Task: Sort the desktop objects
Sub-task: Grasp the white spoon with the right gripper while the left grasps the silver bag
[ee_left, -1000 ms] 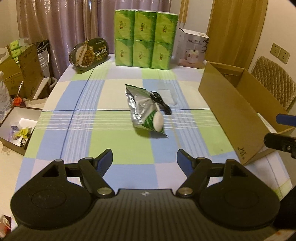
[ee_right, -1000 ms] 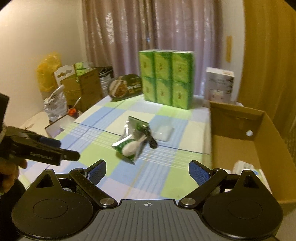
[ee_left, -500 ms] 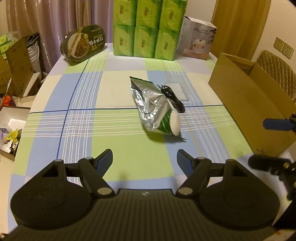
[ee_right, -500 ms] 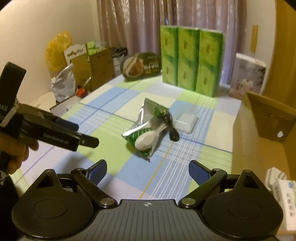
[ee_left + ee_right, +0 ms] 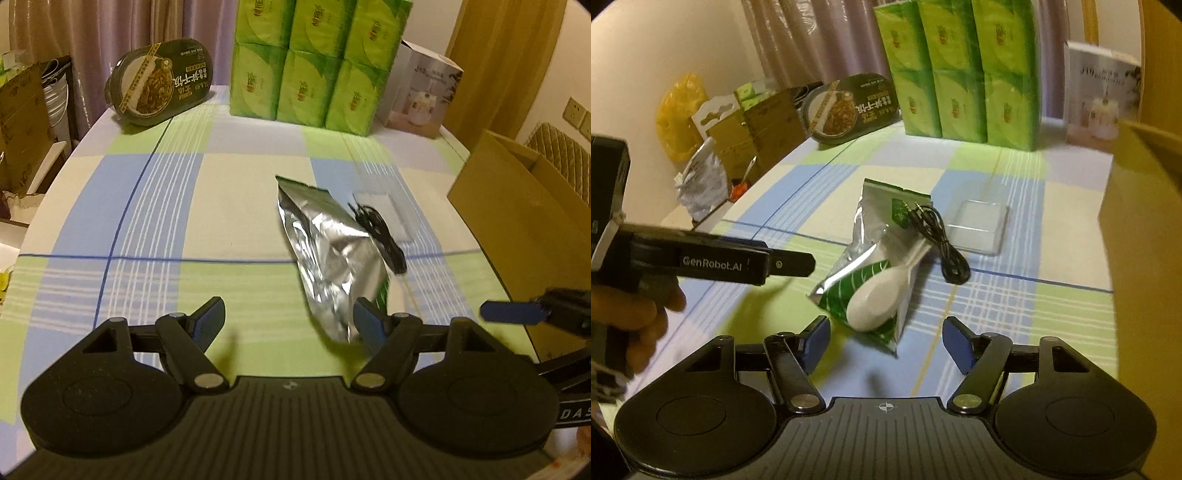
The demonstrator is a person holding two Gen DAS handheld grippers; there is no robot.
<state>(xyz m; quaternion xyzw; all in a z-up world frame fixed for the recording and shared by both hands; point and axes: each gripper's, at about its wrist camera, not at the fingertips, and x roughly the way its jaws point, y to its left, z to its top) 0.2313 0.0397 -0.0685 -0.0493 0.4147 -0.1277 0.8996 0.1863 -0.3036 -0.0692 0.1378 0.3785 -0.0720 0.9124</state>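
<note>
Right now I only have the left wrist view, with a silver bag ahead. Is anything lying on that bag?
Observer: Yes, a white spoon lies on the bag, its bowl toward the right gripper.
Operator: And the black cable?
Observer: Its two plugs rest on the bag's far end, by the green label.
Operator: Is the right gripper open?
Observer: Yes, it is open, with the bag's near corner just ahead of its fingers.
</note>
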